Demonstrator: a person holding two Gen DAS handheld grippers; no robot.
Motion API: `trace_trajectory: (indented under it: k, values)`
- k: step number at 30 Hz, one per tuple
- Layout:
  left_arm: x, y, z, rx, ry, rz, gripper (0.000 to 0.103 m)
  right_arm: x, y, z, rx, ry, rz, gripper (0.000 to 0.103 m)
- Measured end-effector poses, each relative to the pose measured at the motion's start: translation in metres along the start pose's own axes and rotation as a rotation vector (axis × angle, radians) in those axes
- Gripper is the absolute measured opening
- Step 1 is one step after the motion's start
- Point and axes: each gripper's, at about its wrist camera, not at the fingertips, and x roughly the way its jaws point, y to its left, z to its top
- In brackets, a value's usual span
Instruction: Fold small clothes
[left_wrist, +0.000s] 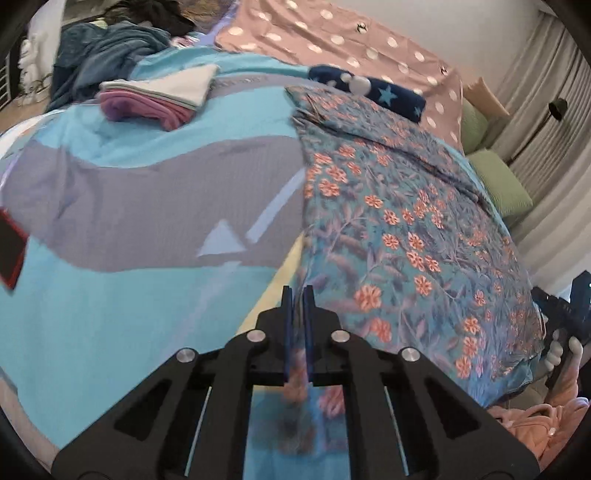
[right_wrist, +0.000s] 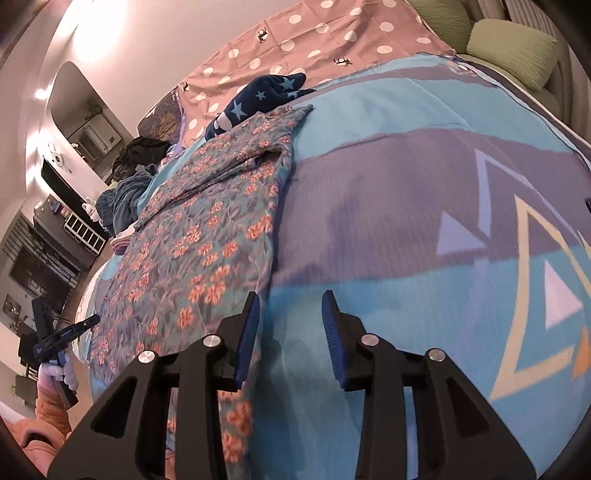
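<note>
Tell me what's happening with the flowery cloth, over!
Left tool shut on floral cloth edge. Right tool open, empty, beside the cloth on the blanket. Nothing in the way.

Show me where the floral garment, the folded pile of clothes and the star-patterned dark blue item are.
floral garment (left_wrist: 406, 229): left wrist view, middle of the fabric.
folded pile of clothes (left_wrist: 159, 98): left wrist view, side of the stack.
star-patterned dark blue item (right_wrist: 258, 96): right wrist view, its middle.
</note>
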Motion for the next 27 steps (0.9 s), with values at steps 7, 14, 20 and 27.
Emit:
trace_trajectory:
  k: [7,14,20,27]
  values:
    - [-0.011,-0.009,-0.024,0.031,-0.002,-0.068,0.063,-0.019,-0.006,-0.017,0.024,0.030,0.050,0.037]
    - [-0.010,-0.014,-0.038,0.033,0.009,-0.045,0.062,-0.030,-0.013,-0.049,0.068,0.088,0.129,0.038]
    - [-0.012,-0.011,-0.031,-0.142,-0.004,-0.259,0.004,-0.019,-0.003,-0.056,0.065,0.096,0.184,0.042]
    - [-0.078,0.002,-0.013,-0.148,-0.206,-0.269,0.004,-0.024,-0.001,-0.055,0.040,0.098,0.181,0.042]
